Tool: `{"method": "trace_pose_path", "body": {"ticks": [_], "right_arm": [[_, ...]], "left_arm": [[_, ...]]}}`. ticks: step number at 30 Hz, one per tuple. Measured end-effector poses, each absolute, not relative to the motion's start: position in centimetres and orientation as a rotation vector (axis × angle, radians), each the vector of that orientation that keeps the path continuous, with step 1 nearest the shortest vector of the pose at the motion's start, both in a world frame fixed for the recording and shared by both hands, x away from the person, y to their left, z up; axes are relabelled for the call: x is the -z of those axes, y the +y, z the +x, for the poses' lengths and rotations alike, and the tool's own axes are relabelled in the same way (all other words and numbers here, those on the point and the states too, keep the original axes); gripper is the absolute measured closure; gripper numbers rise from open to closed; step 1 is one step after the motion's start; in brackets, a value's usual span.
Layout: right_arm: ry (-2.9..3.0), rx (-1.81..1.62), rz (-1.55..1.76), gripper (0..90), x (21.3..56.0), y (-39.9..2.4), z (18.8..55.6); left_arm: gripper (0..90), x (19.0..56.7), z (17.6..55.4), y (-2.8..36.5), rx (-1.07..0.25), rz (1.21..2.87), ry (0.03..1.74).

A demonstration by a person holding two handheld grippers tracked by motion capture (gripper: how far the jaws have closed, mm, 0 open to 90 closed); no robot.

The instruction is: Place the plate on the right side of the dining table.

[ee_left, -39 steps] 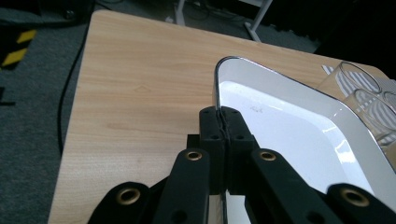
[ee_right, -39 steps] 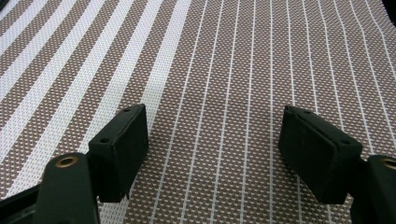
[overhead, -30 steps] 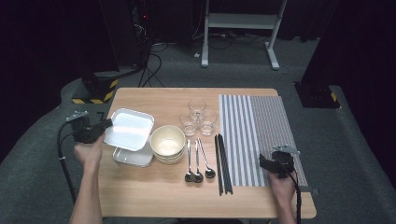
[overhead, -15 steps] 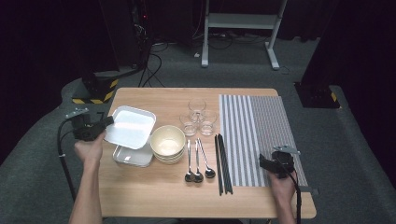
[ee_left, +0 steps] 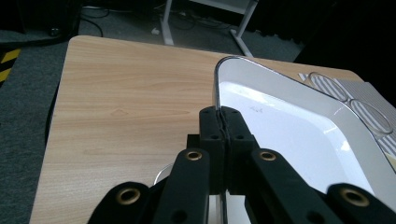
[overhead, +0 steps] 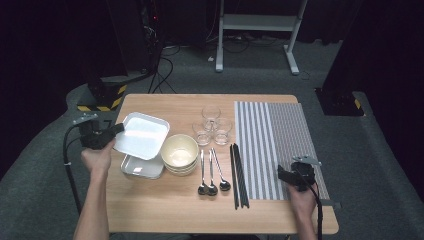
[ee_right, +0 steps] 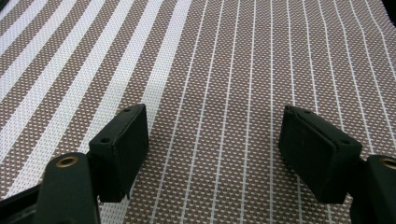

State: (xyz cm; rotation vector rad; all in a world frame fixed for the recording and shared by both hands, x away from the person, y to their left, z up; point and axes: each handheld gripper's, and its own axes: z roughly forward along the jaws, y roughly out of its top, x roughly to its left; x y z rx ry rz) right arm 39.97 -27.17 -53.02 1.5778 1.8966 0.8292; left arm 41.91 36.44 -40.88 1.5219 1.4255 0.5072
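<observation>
Left gripper point(overhead: 118, 130) is clamped on the left rim of the top metal tray point(overhead: 142, 136); the left gripper view shows both jaws pinched flat together with the thin rim edge point(ee_left: 217, 100) running up between them. That tray sits tilted, left-rear of the table point(overhead: 160, 210), resting partly over a second tray point(overhead: 142, 169) beneath it and just beside the stacked bowls point(overhead: 179, 152). Right gripper point(overhead: 289, 175) rests on the striped placemat point(overhead: 280, 135) at the near right, jaws wide apart with nothing but mat weave point(ee_right: 215, 93) between them. Key relation: the tray extends to the right from the left gripper, toward table centre, so the grip is at one short edge and all the weight hangs out past the jaws. Placemat lies well apart to the right, with bowls, three spoons point(overhead: 212, 172), chopsticks point(overhead: 238, 175) and three glasses point(overhead: 212, 125) between. My read: left hand owns this move; any carry rightward has to clear the bowls and glasses, and an edge grip like this will likely let the tray sag or pivot. Right gripper is far nearer the mat and free to take the other rim.
</observation>
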Motion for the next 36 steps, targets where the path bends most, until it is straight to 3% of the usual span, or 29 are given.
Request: {"method": "trace_pose_path", "body": {"ticks": [36], "right_arm": [[1.894,-0.831,1.583,23.9,53.0,-27.2,40.0]], "left_arm": [[88.7,39.1,42.1,33.8,-0.475,1.569,1.364]]}}
